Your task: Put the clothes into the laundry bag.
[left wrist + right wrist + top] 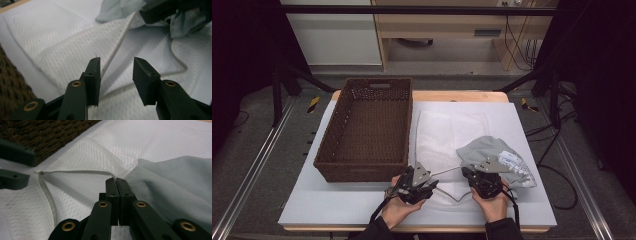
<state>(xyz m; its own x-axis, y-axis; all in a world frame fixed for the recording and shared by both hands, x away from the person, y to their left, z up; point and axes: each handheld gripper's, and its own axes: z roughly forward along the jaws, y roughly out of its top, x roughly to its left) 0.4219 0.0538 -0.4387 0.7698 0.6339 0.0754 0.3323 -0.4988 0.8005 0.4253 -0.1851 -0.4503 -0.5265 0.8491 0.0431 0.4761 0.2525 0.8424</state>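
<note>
High view is giving me the whole bench [362, 205]: a brown wicker basket [367, 127] is sitting in the left half of the frame, and a white mesh bag [447, 132] is lying flat just to its right, with its near edge reaching down between my two hands. A crumpled grey cloth [494, 155] is resting on the bag's right side, in the lower right of the frame, touching my right tongs [474, 176]. A thin white drawstring [447, 171] is running between the two tongs, stretched fairly straight, and a slack loop of it is lying on the bag below.

My left tongs [424, 186] are sitting at lower centre, just below the basket's near right corner. In the left gripper view I am seeing their jaws standing apart over the mesh with nothing pressed between them; the cord is passing beyond the left jaw tip. No earlier picture is backing any motion, so I am only calling them open.

In the right gripper view the right tongs' [116, 180] jaws are closed together, pinching the drawstring [75, 172] at their tips, beside the grey cloth [175, 177]. The basket's dark weave [50, 132] is filling the upper left there.

Both hands are gripping the tool bodies from below, forearms entering from the bottom edge, tongs pointing away across the bench and slightly toward each other.
</note>
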